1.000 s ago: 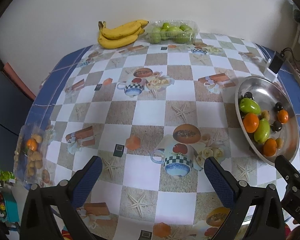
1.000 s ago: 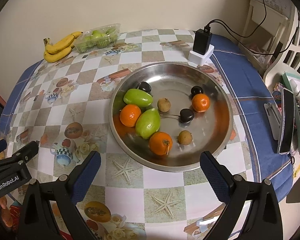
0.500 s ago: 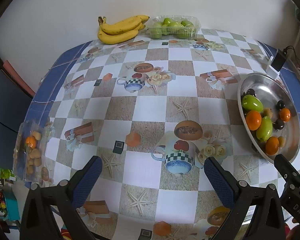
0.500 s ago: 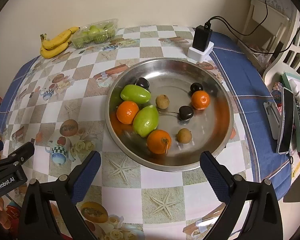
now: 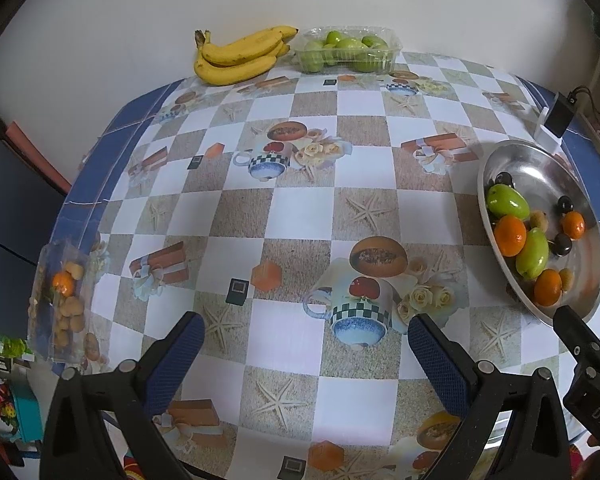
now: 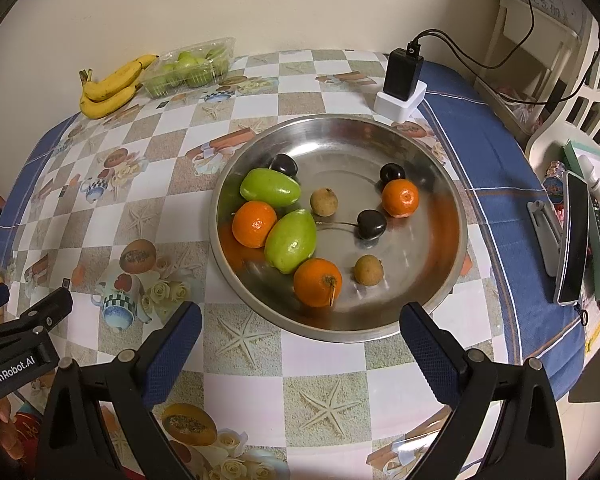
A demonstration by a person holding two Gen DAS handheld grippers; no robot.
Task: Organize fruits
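A round steel bowl [image 6: 440, 176] holds mixed fruit: two green mangoes [image 6: 292, 240], three oranges [image 6: 318, 282], three dark cherries [image 6: 371, 224] and two small brown longans [image 6: 368, 270]. The bowl also shows at the right in the left wrist view [image 5: 540, 160]. My right gripper [image 6: 300, 336] is open and empty, above the table just in front of the bowl. My left gripper [image 5: 306, 344] is open and empty over the tablecloth, left of the bowl. A clear bag of longans with an orange [image 5: 62, 300] lies at the table's left edge.
Bananas [image 5: 240, 56] and a clear tray of green fruit [image 5: 346, 50] lie at the back by the wall. A black charger on a white block [image 6: 402, 80] stands behind the bowl. A phone and clutter [image 6: 574, 240] lie right of the table.
Both grippers have drawn back and risen a little, so the bowl and table look slightly farther. Both stay open. No fruit has moved.
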